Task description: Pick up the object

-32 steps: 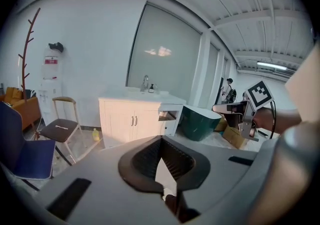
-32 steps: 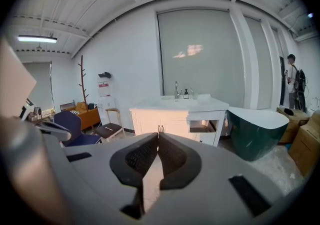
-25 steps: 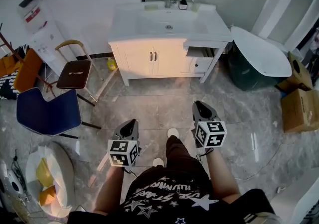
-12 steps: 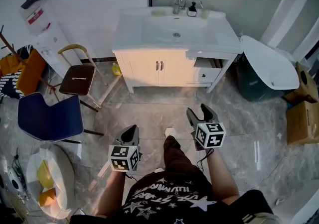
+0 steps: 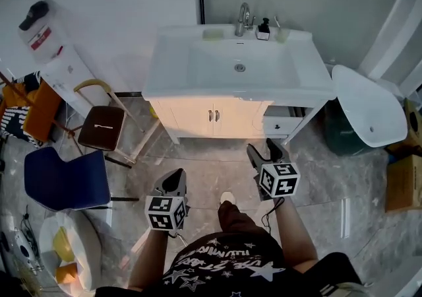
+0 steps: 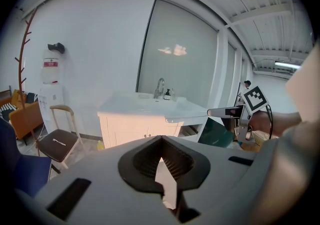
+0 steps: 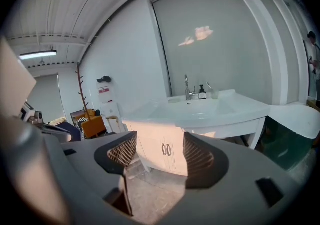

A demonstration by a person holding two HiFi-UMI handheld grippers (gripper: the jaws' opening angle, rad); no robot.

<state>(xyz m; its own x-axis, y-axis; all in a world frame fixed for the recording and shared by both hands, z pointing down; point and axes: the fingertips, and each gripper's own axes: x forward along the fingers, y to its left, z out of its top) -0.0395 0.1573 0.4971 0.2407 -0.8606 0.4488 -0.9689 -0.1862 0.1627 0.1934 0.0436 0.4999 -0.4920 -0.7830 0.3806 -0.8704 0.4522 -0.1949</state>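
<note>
Head view: our right gripper is opening its jaws, empty; our left gripper has them pressed together. The soap bottle stands well ahead.

Bare floor fwd to sink cab.; chairs L, green bin R

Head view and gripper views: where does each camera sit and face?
Head view: on the head, steeply down at the vanity; shows arms, left gripper, right gripper.
Left gripper view: rides it, faces vanity past shut jaws; right gripper shows.
Right gripper view: rides it, faces vanity; empty jaws opening.
All share the vanity.
</note>
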